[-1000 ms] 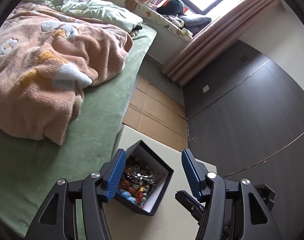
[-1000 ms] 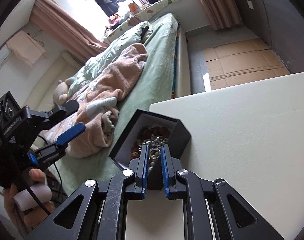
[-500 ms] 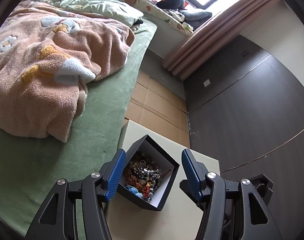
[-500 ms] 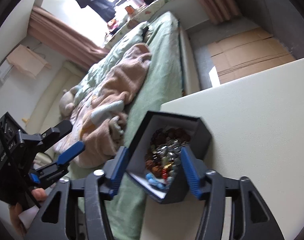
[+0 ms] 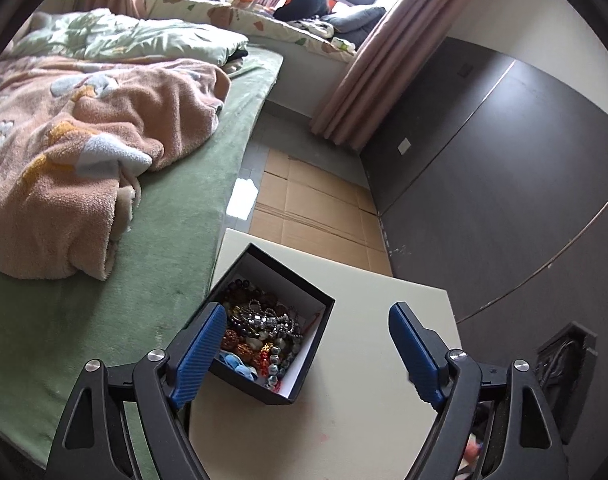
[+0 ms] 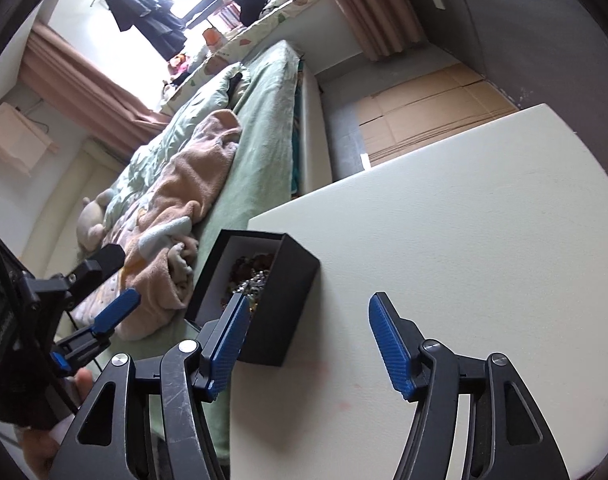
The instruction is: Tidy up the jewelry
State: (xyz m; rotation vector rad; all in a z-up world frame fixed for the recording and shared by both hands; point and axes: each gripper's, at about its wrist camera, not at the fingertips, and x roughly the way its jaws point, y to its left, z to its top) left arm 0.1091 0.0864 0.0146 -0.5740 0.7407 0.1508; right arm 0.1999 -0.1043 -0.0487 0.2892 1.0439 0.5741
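Both jaws are widening. The left gripper (image 5: 304, 344) holds nothing; its left pad seems to overlap the open black cardboard box (image 5: 299, 372) of beaded jewelry (image 5: 259, 336) on the cream table (image 5: 364, 420). The right gripper (image 6: 308, 344), likewise empty, stands beside the box.

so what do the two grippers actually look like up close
Both are built alike. The left gripper and the right gripper each have two black angular arms with triangular cut-outs and silver round bolt heads at the pivots. Each finger ends in a blue ribbed pad. From the right wrist view, the left gripper's black body carries a thin black cable and faint lettering.
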